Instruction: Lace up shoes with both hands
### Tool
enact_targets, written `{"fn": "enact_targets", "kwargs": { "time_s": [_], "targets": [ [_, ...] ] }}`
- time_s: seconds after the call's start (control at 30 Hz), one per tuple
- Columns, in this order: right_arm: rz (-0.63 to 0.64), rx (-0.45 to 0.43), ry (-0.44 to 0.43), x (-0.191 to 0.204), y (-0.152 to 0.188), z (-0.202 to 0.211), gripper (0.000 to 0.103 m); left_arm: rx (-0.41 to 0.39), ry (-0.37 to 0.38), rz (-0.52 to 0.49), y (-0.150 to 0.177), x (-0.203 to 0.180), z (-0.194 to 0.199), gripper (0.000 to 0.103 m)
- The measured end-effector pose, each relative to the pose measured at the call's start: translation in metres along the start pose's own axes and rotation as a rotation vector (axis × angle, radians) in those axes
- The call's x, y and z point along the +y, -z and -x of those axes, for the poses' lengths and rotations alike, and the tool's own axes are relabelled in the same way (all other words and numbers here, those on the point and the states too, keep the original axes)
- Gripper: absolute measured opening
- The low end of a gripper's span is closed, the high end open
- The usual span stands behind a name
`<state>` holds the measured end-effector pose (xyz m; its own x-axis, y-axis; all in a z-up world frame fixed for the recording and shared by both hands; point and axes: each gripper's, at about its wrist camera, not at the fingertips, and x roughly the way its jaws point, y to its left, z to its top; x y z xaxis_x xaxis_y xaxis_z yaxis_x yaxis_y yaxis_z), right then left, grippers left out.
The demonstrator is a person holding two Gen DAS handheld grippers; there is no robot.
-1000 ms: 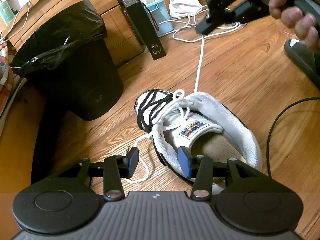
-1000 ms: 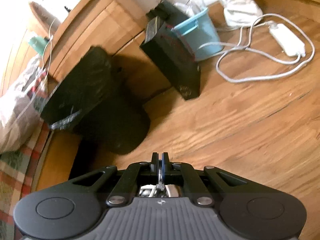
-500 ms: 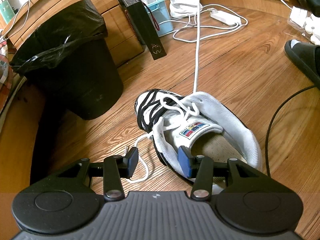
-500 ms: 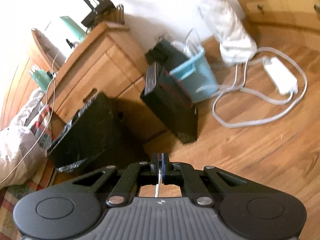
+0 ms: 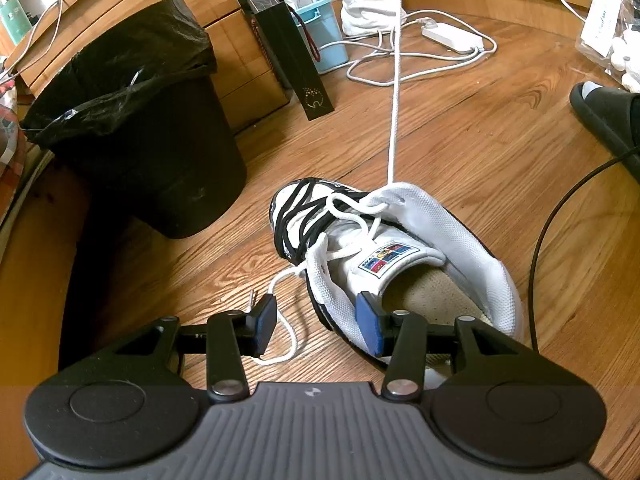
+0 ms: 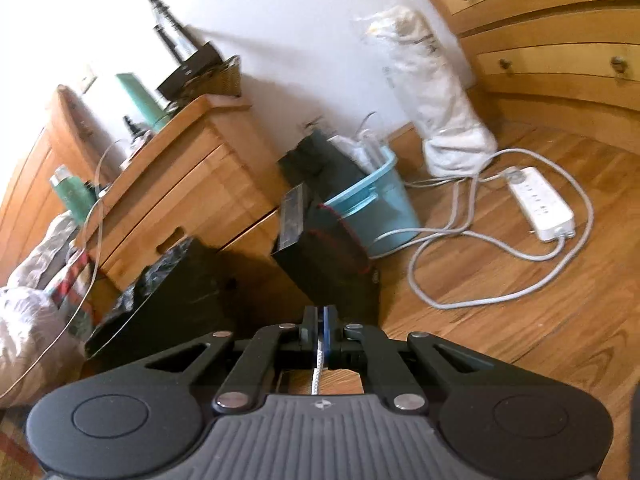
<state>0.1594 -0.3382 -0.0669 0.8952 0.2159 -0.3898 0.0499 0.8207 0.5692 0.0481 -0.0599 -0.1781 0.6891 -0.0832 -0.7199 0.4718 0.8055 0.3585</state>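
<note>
The white sneaker (image 5: 400, 264) lies on the wooden floor (image 5: 460, 132) at the middle of the left wrist view, toe toward 11 o'clock, heel opening toward 5 o'clock; the left gripper (image 5: 316, 326) stands wide open with nothing between its pads, its right pad over the shoe's near collar, its left pad beside a slack loop of lace (image 5: 286, 344) lying on the floor at 6 o'clock; the white shoelace (image 5: 394, 92) runs taut from an upper eyelet straight toward 12 o'clock and out of frame; in the right wrist view the right gripper (image 6: 321, 334) is closed tight, pinching that lace; a black bin (image 5: 148, 128) stands at 10 o'clock of the shoe.
</note>
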Motion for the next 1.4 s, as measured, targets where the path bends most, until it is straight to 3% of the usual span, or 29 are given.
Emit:
{"fn": "enact_targets", "kwargs": {
  "time_s": [0.47,0.63,0.7,0.87,1.0,1.13,1.4],
  "targets": [
    [-0.052,-0.115,0.063,-0.012,-0.027,0.019,0.000,0.003,0.006,0.017,0.001,0.002,0.000,0.048],
    [-0.082,-0.017,-0.023,-0.020,-0.021,0.007,0.001,0.007,0.008,0.013,0.000,0.002,0.000,0.048],
    [-0.110,0.062,-0.067,-0.022,-0.002,0.001,0.007,0.007,0.007,0.017,0.000,0.002,0.000,0.048],
    [-0.098,0.318,-0.010,-0.018,0.064,-0.026,0.010,0.006,0.007,0.024,0.001,0.002,0.001,0.048],
    [-0.200,0.492,0.011,-0.021,0.120,-0.044,0.010,0.000,0.000,0.001,0.001,-0.001,0.001,0.048],
    [-0.261,0.537,0.023,-0.019,0.147,-0.051,0.010,0.001,0.000,0.005,0.001,-0.002,0.001,0.048],
    [-0.349,0.560,0.003,-0.017,0.161,-0.064,0.010,-0.001,0.005,0.018,0.001,-0.001,0.001,0.048]
  ]
}}
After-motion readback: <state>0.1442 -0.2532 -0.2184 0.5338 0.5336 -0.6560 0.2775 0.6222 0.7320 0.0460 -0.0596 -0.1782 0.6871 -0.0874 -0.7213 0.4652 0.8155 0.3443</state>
